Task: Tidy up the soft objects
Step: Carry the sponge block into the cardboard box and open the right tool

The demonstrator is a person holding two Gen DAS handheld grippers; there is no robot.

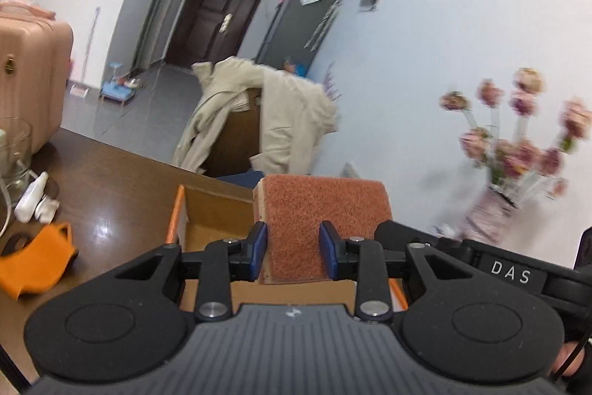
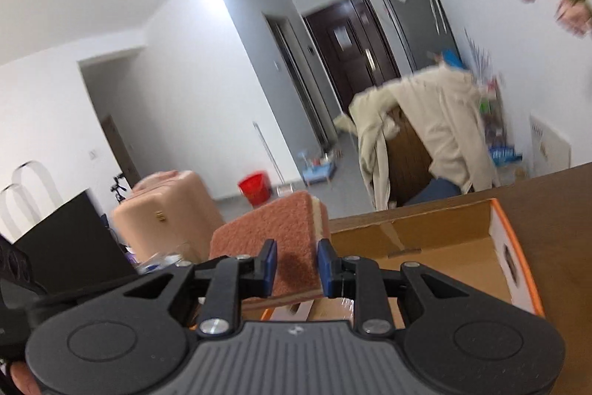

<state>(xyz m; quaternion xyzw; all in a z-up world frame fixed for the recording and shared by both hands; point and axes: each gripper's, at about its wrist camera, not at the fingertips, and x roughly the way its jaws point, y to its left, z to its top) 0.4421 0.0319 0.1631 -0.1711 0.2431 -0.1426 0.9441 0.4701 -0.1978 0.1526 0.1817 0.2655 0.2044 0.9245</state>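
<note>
Both our tools grip sponges: left tool [image 1: 292, 250] holds one sponge [image 1: 322, 228] at centre, right tool [image 2: 296, 263] another sponge [image 2: 270, 239], above the seemingly empty cardboard box [image 2: 444, 261]. Orange cloth [image 1: 33, 261] lower left awaits.

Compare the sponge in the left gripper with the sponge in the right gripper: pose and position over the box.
The left gripper holds its sponge roughly level, orange scrub face up, above the open cardboard box. The right gripper holds its sponge tilted, its pale foam edge showing on the right, beside the cardboard box's left edge rather than above its floor. Both are orange scrub sponges with pale foam layers, each pinched between blue pads.
</note>
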